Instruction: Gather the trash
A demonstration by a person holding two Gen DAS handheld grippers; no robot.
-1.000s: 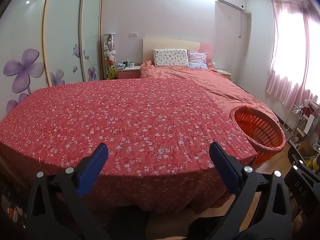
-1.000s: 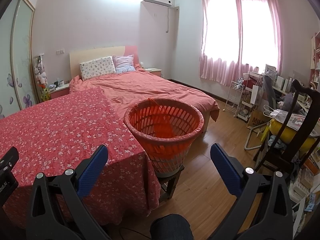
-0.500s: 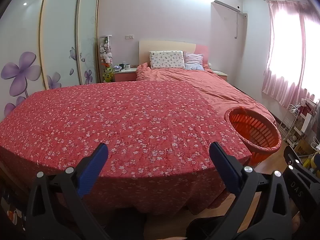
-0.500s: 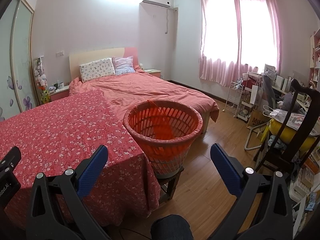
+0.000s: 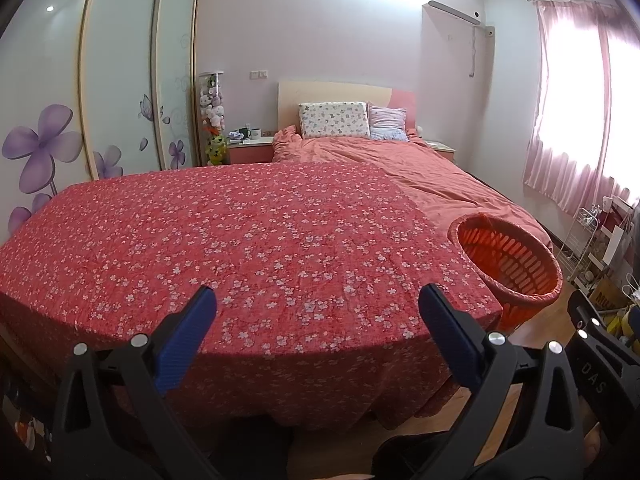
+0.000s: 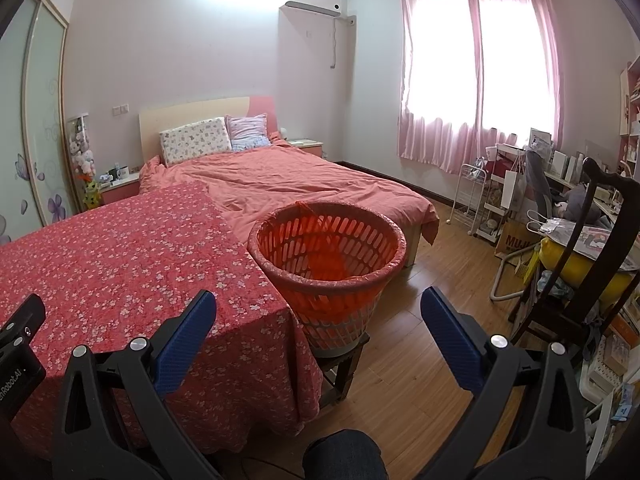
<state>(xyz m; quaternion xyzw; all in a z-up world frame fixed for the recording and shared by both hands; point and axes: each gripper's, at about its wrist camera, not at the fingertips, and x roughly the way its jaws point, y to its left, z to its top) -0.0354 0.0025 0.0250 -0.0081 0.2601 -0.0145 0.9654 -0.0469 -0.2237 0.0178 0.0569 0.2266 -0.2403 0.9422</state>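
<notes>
Your left gripper (image 5: pixel 316 312) and right gripper (image 6: pixel 318 314): jaws wide, holding nothing. Red floral-cloth bench (image 5: pixel 240 248) shows no trash. Orange slatted plastic basket (image 6: pixel 326 268), frame centre, beside it; contents unclear, so progress can't be judged.

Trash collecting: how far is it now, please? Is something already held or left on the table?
No trash shows on the flowered tablecloth, so the table looks done or not yet laid. Nothing is in hand: left gripper and right gripper are open and hold nothing. The lined orange basket beside the table shows no clear trash inside.
</notes>
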